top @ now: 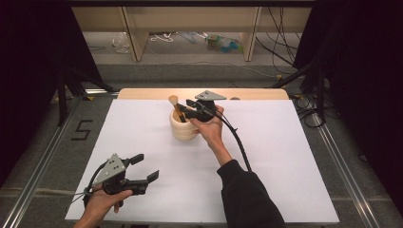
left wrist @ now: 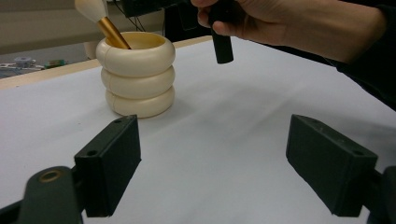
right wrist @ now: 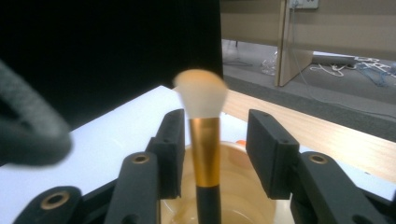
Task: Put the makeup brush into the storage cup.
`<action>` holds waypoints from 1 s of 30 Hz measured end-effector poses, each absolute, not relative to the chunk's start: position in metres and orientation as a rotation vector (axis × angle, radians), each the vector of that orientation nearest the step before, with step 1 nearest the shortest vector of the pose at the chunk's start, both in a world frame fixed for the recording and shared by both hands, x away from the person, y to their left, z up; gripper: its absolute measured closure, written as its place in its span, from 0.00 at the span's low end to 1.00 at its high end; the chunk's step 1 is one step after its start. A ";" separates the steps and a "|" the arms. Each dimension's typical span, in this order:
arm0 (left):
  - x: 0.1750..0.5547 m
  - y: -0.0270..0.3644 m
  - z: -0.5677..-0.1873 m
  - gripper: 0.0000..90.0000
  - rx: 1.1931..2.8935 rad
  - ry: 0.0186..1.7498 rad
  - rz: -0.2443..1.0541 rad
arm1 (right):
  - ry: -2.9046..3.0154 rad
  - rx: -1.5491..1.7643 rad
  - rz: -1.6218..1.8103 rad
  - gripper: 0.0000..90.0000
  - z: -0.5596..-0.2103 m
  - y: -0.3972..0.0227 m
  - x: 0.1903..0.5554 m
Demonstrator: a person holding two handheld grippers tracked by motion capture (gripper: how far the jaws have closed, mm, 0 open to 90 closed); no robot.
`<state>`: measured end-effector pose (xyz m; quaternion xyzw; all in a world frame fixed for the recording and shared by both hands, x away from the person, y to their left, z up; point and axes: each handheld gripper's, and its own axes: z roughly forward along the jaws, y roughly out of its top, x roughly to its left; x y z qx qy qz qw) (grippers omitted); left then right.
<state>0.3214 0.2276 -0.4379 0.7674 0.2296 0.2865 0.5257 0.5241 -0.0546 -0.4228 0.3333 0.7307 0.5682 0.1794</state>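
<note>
A cream holder (top: 183,129) shaped like three stacked rings stands at the far middle of the white table (top: 285,166). A makeup brush (top: 174,105) with a black handle, gold ferrule and pale bristles leans in it, bristles up. My right gripper (top: 185,108) hovers over the holder's mouth, open, its jaws on either side of the brush (right wrist: 204,140) above the holder (right wrist: 243,186), the right-hand pad clearly apart from the ferrule. My left gripper (top: 146,167) rests near the front left of the table, open and with nothing between its jaws, facing the holder (left wrist: 137,79) and brush (left wrist: 109,30).
A wooden strip (top: 142,93) runs along the table's far edge. Metal rails (top: 43,156) flank the table on the floor. Beyond it stand wooden shelf legs (top: 135,40) with cables and small clutter (top: 221,42). Black curtains hang at both sides.
</note>
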 end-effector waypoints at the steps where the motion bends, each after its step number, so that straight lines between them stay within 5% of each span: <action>1: 0.321 0.228 -0.438 0.20 1.835 0.549 0.685 | 2.077 0.953 1.601 0.61 -0.422 -0.056 0.523; 30: 0.322 0.228 -0.439 0.20 1.848 0.560 0.689 | 2.178 0.934 1.579 0.41 -0.397 -0.095 0.481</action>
